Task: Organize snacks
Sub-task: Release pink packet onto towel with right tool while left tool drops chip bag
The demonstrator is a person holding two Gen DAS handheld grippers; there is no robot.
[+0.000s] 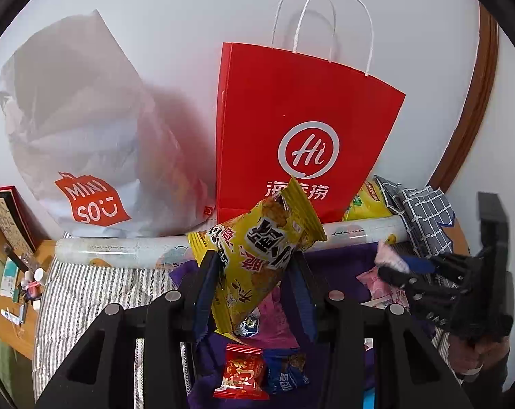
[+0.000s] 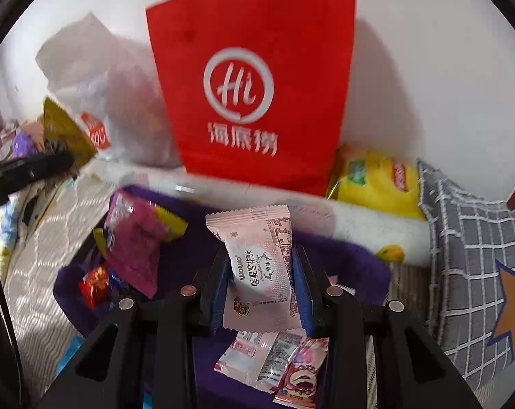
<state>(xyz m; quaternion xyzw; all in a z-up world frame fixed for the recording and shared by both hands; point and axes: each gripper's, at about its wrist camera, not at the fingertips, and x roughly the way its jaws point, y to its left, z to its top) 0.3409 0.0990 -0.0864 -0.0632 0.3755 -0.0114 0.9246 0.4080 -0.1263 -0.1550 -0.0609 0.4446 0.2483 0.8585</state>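
Observation:
My left gripper (image 1: 252,266) is shut on a yellow snack packet (image 1: 257,252) and holds it tilted above a purple cloth (image 1: 335,272) with loose snacks. My right gripper (image 2: 260,272) is shut on a pale pink snack packet (image 2: 260,266) above the same purple cloth (image 2: 189,255). A red paper bag (image 1: 301,129) with white handles stands upright against the wall behind both; it also shows in the right wrist view (image 2: 254,78). The right gripper shows at the right of the left wrist view (image 1: 404,269); the left one with its yellow packet (image 2: 66,133) shows at the left of the right wrist view.
A white Miniso bag (image 1: 87,143) leans on the wall at the left. A pale roll (image 1: 121,247) lies behind the cloth. A yellow bag (image 2: 376,177) and a grey checked cushion (image 2: 472,255) are at the right. Red (image 1: 242,371), blue (image 1: 286,375) and magenta (image 2: 134,245) packets lie on the cloth.

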